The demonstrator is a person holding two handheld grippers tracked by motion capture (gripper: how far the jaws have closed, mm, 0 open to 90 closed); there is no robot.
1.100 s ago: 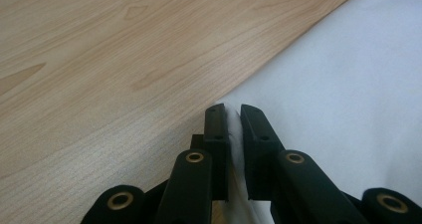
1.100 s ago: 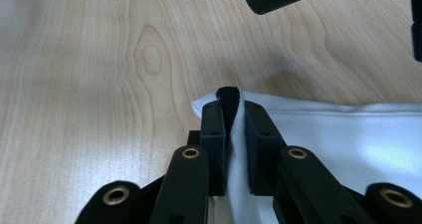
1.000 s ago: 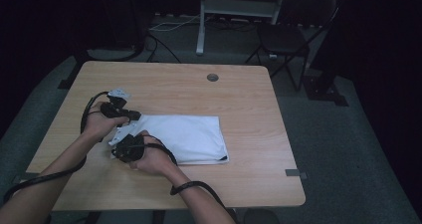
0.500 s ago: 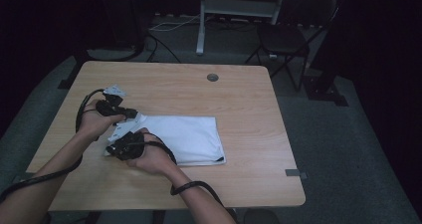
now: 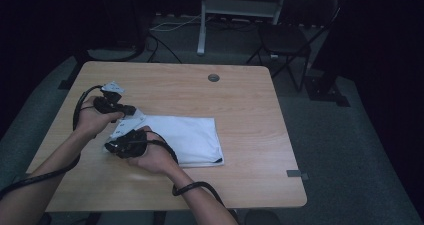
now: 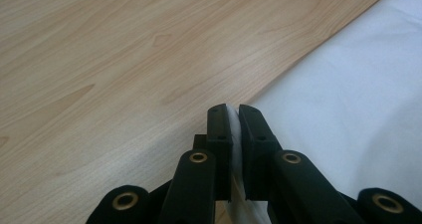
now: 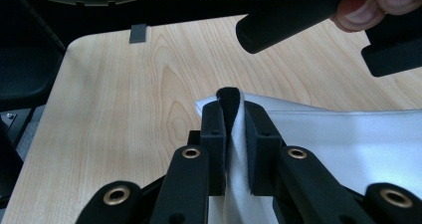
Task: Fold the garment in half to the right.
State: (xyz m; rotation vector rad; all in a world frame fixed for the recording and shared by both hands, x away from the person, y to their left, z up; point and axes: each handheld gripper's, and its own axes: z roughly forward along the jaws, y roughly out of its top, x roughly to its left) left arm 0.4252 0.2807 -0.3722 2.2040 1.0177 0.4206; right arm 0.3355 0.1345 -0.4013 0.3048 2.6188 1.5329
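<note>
Left gripper [image 5: 131, 110] clamped on the far left corner of the folded white cloth [image 5: 192, 137], right gripper [image 5: 112, 146] pinching its near left edge. Cloth lying flat mid-table [image 5: 250, 110], slightly left of center.

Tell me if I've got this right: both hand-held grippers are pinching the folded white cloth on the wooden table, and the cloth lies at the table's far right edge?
Not quite. Both the left hand-held gripper and the right hand-held gripper do pinch the folded white cloth on the light wooden table, but the high view shows the cloth left of the table's middle, with bare wood between it and the right edge.
</note>
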